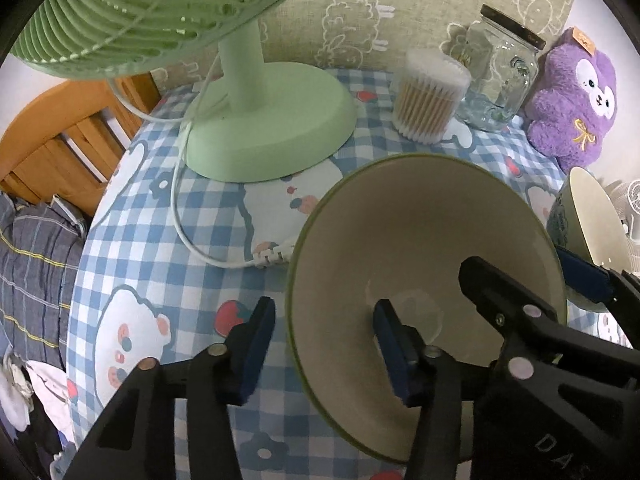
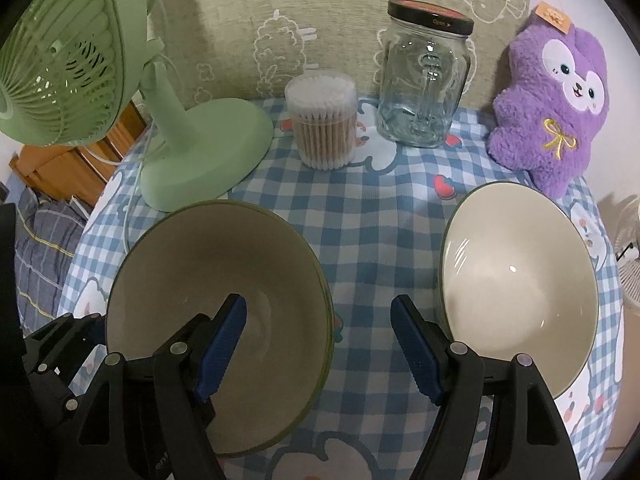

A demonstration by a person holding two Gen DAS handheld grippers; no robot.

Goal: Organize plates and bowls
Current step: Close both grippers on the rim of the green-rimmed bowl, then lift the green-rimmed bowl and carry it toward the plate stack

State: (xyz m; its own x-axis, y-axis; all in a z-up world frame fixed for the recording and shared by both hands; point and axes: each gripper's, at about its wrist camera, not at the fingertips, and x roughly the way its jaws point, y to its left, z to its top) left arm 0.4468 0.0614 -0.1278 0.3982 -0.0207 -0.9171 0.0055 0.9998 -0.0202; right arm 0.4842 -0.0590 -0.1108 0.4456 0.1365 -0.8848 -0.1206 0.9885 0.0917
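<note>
A cream bowl with a green rim (image 1: 420, 240) stands on the blue checked tablecloth (image 1: 200, 288). My left gripper (image 1: 326, 344) is open astride the bowl's left rim, one pad outside and one inside, with a gap on both sides. My right gripper (image 2: 320, 340) is open astride the same bowl's right rim, its left finger inside the bowl (image 2: 208, 280) and its right finger over the cloth. A second cream bowl (image 2: 520, 280) sits just right of that finger, untouched.
Along the back stand a green desk fan (image 2: 200, 152), a tub of cotton swabs (image 2: 322, 120), a glass jar (image 2: 424, 80) and a purple plush toy (image 2: 552, 100). The fan's white cable (image 1: 180, 208) trails near the bowl. The table drops off at left to bedding (image 1: 36, 264).
</note>
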